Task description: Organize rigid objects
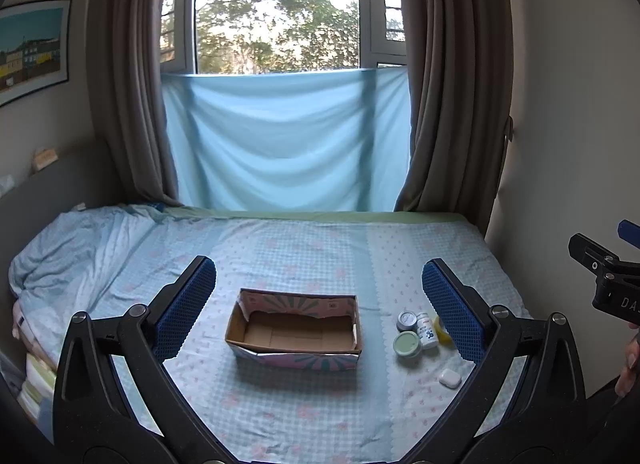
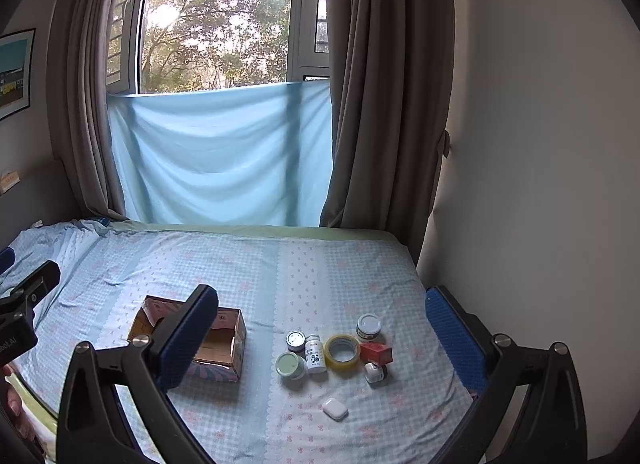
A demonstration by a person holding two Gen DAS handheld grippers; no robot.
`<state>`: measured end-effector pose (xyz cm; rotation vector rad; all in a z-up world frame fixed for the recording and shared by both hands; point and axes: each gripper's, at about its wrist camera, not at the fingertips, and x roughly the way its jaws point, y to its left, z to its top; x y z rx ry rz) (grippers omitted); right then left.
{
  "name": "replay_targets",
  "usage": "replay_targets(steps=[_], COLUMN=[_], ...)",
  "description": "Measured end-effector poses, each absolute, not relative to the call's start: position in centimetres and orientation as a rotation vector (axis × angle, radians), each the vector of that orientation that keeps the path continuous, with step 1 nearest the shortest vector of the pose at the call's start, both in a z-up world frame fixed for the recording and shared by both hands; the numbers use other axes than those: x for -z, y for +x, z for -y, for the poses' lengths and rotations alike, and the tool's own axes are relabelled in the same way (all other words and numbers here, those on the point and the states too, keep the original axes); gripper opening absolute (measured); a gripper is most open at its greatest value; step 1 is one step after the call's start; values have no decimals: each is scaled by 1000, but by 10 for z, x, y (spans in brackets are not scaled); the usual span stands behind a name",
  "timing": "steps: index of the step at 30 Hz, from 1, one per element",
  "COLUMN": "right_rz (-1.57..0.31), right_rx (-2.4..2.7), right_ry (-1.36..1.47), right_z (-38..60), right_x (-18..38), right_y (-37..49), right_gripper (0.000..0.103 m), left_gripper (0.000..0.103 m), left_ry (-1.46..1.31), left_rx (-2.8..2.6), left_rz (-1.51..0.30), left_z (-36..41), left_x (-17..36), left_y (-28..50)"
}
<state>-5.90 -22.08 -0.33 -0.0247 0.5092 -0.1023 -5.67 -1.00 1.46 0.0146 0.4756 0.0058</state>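
Bed with a checked blue sheet, seen from both grippers. Left gripper: fingers spread wide, holding nothing, raised over the bed and framing an open cardboard box that stands empty near the middle of the sheet. Right gripper: likewise spread wide and holding nothing, raised above the bed; its left finger hides part of the box in that view. To the right of the box, apart from it, lies a cluster of small things: a green-lidded jar, a white bottle just beside it, a small tin behind them, a tape roll touching the bottle, a red box, a white-lidded jar at the back, and a small jar on its side just in front of the red box. A white earbud case lies alone, nearer the camera. In the left view the left gripper's right finger covers the right part of this cluster. Behind the bed: blue cloth hung below a window, brown curtains at each side, a framed picture on the left wall, and rumpled bedding at the bed's left.
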Motion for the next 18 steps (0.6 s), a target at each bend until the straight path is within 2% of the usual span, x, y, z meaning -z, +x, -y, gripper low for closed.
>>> replay_targets(steps=[18], right_rz=[-520], right_rx=[119], right_ry=[-14], right_z=[223], right_x=[2], right_y=[-57], right_gripper=[103], left_gripper=[102], left_ry=[11], left_rx=[25], left_rz=[-484], left_z=[9], left_x=[-9], left_y=[-48])
